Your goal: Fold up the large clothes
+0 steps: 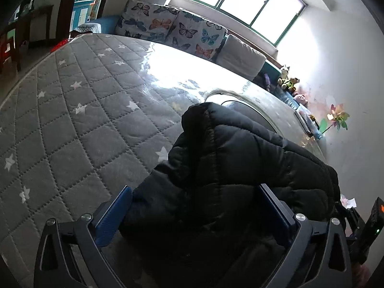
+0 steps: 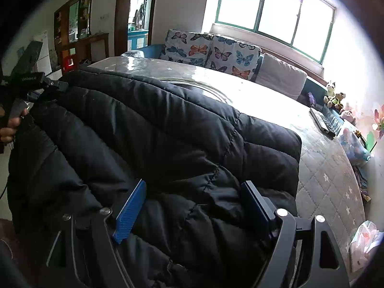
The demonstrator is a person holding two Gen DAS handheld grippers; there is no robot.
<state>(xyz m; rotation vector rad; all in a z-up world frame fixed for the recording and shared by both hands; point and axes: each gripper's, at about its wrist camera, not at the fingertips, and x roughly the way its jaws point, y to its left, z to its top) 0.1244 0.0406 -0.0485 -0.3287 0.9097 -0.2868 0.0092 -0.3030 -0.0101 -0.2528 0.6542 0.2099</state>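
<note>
A black quilted puffer jacket point(image 1: 240, 168) lies bunched on a grey star-patterned quilted table point(image 1: 72, 120). My left gripper point(image 1: 195, 212) is open over the jacket's near end. A fold of the jacket sits between its blue pads point(image 1: 115, 216), and the left pad's inner face is bare. In the right wrist view the jacket point(image 2: 168, 132) spreads wide across the table point(image 2: 324, 180). My right gripper point(image 2: 192, 208) is open above the jacket, with both blue pads point(image 2: 130, 211) free of the fabric. At that view's left edge, a hand point(image 2: 9, 124) holds the left gripper point(image 2: 57, 86) at the jacket's far side.
A sofa with butterfly cushions point(image 2: 211, 52) and a grey cushion point(image 2: 280, 76) runs behind the table under a bright window. Plush toys point(image 2: 333, 96) and a dark remote point(image 2: 321, 120) sit at the table's right side. A clear sheet glares over the tabletop. Cabinets and a doorway stand at the left.
</note>
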